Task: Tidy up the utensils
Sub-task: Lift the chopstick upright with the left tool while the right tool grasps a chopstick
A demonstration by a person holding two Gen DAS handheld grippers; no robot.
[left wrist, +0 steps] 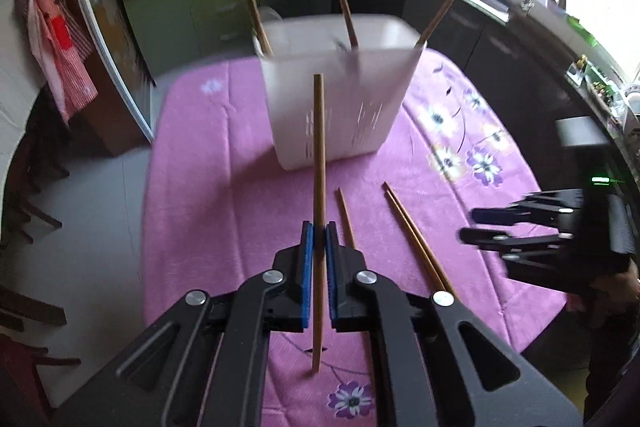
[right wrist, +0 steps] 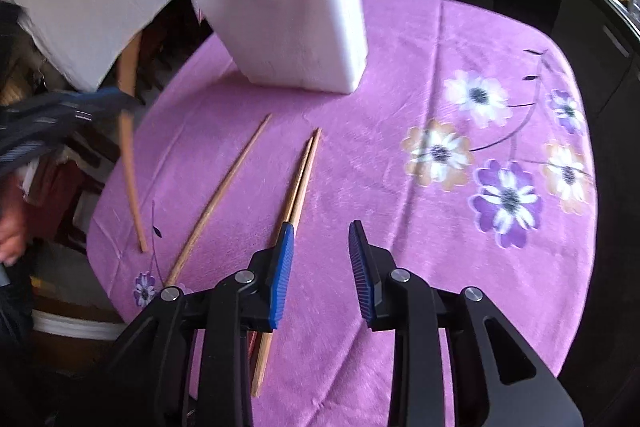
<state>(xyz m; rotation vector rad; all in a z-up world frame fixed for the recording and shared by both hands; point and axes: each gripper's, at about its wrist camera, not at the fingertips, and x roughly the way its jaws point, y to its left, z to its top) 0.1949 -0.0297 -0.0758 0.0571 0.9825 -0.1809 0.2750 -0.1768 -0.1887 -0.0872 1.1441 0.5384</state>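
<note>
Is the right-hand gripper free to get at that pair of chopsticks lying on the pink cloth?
Probably yes. The right gripper is open and empty, hovering just beside the pair of chopsticks, with only bare tablecloth between. It would need shifting slightly left to straddle them.

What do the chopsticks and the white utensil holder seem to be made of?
Chopsticks: probably bamboo or wood, matte tan with faint lengthwise grain. White utensil holder: likely plastic, smooth, slightly translucent, with moulded drain slits near its base.
</note>
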